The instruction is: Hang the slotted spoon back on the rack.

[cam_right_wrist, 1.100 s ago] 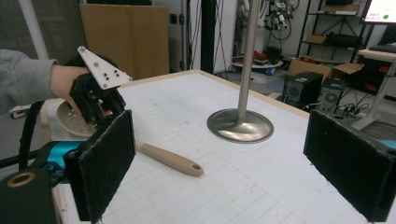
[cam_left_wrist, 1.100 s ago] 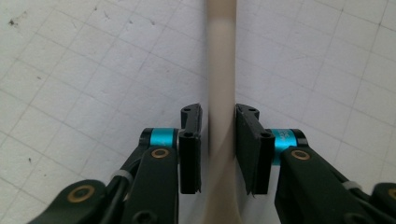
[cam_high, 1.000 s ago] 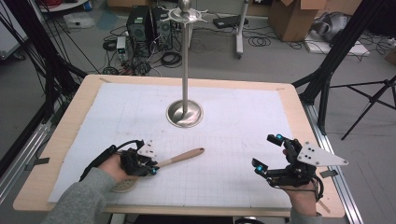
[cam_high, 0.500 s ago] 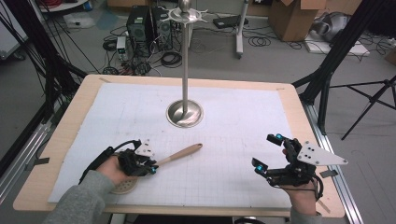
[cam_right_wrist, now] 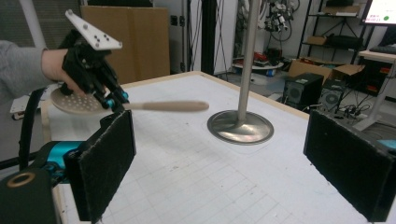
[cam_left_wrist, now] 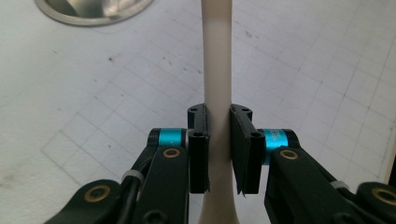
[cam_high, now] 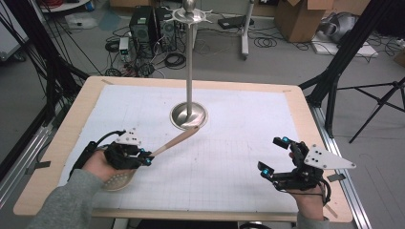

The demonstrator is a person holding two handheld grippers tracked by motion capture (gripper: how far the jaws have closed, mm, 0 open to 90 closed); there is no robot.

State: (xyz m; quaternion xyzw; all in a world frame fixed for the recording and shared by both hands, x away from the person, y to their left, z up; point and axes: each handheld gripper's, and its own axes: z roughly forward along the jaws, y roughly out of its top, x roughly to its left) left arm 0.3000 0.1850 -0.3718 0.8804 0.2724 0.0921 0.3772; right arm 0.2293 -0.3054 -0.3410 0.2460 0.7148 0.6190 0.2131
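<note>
A wooden skimmer spoon (cam_high: 173, 141) with a holed round head (cam_high: 118, 181) hangs above the mat at the near left, its handle pointing toward the metal stand. My left gripper (cam_high: 144, 157) is shut on the handle (cam_left_wrist: 216, 84), which runs straight up between the two pads in the left gripper view. The right gripper view has the spoon (cam_right_wrist: 163, 106) lifted off the table, with its head (cam_right_wrist: 74, 102) by the hand. My right gripper (cam_high: 272, 156) rests open at the near right with nothing between its pads (cam_right_wrist: 105, 163).
A tall metal stand (cam_high: 189, 71) with a round base (cam_high: 188, 116) rises from the middle of the white grid mat (cam_high: 224, 157). Its base also appears as a steel disc (cam_right_wrist: 240, 127). Cables, computer cases and cardboard boxes lie on the floor beyond the table's far edge.
My left gripper has risen with the spoon and shifted toward the stand; the handle tip now reaches near the stand's base. The right gripper has stayed still.
</note>
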